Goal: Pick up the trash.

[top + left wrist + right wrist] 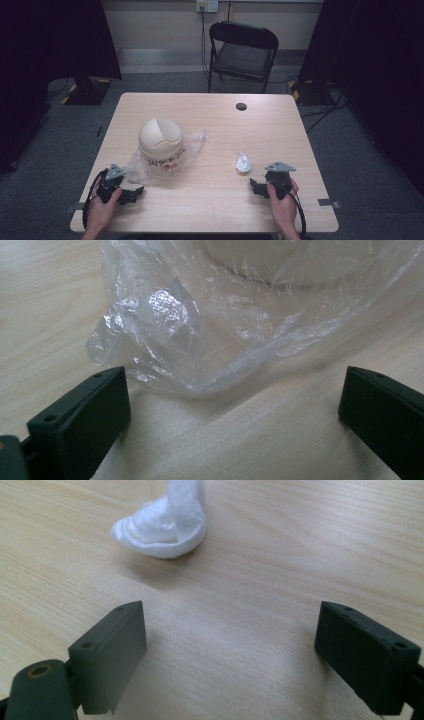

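A cream domed bin [160,141] with a swing lid stands at the centre left of the high view on the wooden counter [220,120]. It sits in a crumpled clear plastic bag [192,137] that spreads around its base; handwriting runs across its lower front, too small to read. What is inside the bin cannot be seen.

A crumpled white tissue [243,163] lies on the bare counter at the lower right of centre, well apart from the bin.

The left tool [131,195] rests at the lower left, released, jaws wide with nothing between them. Its own view shows the bag's wrinkled edge [165,335] just beyond the jaws, with fine creases.

The right tool [256,187] sits at the lower right, also released and empty. Its view shows the tissue's folded layers [162,527] in the upper left, near the jaws but apart.

A black folding chair [243,50] stands beyond the counter at the top.
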`<state>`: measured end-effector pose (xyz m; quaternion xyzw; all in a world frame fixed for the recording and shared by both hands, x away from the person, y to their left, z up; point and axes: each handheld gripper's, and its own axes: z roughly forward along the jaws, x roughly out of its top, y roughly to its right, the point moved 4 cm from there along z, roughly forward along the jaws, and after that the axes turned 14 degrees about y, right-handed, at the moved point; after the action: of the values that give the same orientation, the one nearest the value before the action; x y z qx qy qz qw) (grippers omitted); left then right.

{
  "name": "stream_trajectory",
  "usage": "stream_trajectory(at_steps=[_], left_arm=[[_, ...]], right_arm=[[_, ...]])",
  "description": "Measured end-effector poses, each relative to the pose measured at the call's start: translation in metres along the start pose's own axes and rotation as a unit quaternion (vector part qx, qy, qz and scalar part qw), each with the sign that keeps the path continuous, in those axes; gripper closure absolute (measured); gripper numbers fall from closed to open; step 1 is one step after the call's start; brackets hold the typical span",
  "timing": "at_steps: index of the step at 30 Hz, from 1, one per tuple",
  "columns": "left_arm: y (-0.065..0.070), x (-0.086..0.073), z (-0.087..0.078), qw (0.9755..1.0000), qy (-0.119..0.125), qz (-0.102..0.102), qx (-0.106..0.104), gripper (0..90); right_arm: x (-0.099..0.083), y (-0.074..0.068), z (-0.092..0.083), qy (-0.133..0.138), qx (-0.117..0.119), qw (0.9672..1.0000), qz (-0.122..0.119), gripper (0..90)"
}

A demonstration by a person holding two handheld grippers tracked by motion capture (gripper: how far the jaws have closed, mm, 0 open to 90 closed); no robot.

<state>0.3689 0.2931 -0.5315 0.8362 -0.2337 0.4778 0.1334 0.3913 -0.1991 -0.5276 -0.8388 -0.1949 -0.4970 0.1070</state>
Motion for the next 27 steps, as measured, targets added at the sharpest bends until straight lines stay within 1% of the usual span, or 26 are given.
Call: stream_trajectory(at_steps=[9, 12, 13, 15, 16, 17, 20, 21, 22, 23, 25, 26, 27], left_arm=[[0.0, 0.0, 0.0, 1.0, 0.0, 0.0, 0.0, 0.0], [0.0, 0.0, 0.0, 1.0, 0.0, 0.0, 0.0, 0.0], [0.0, 0.0, 0.0, 1.0, 0.0, 0.0, 0.0, 0.0], [0.0, 0.0, 0.0, 1.0, 0.0, 0.0, 0.0, 0.0], [0.0, 0.0, 0.0, 1.0, 0.0, 0.0, 0.0, 0.0], [0.0, 0.0, 0.0, 1.0, 0.0, 0.0, 0.0, 0.0], [0.0, 0.0, 0.0, 1.0, 0.0, 0.0, 0.0, 0.0], [0.0, 0.0, 0.0, 1.0, 0.0, 0.0, 0.0, 0.0], [0.0, 0.0, 0.0, 1.0, 0.0, 0.0, 0.0, 0.0], [0.0, 0.0, 0.0, 1.0, 0.0, 0.0, 0.0, 0.0], [0.0, 0.0, 0.0, 1.0, 0.0, 0.0, 0.0, 0.0], [0.0, 0.0, 0.0, 1.0, 0.0, 0.0, 0.0, 0.0], [0.0, 0.0, 0.0, 1.0, 0.0, 0.0, 0.0, 0.0]], right_arm=[[0.0, 0.0, 0.0, 0.0, -0.003, 1.0, 0.001, 12.6], [0.0, -0.001, -0.001, 0.001, -0.002, 1.0, 0.002, 14.6], [0.001, -0.002, -0.002, -0.003, 0.004, 1.0, -0.003, 16.1], [0.001, -0.003, -0.002, -0.007, 0.007, 0.9999, -0.002, 16.0], [0.002, -0.004, -0.004, -0.012, 0.017, 0.9998, 0.003, 14.8], [0.005, -0.005, -0.007, -0.001, 0.038, 0.9992, 0.011, 14.7], [0.008, -0.006, -0.009, 0.0, 0.045, 0.9989, 0.011, 14.7], [0.009, -0.006, -0.01, 0.004, 0.046, 0.9989, 0.007, 14.7], [0.013, -0.008, -0.013, 0.014, 0.055, 0.9984, 0.007, 14.7], [0.013, -0.008, -0.013, 0.014, 0.055, 0.9984, 0.007, 14.7], [0.018, -0.013, -0.017, 0.025, 0.069, 0.9973, -0.004, 14.7], [0.018, -0.013, -0.017, 0.025, 0.069, 0.9973, -0.004, 14.7], [0.02, -0.015, -0.018, 0.024, 0.073, 0.997, -0.01, 14.7]])
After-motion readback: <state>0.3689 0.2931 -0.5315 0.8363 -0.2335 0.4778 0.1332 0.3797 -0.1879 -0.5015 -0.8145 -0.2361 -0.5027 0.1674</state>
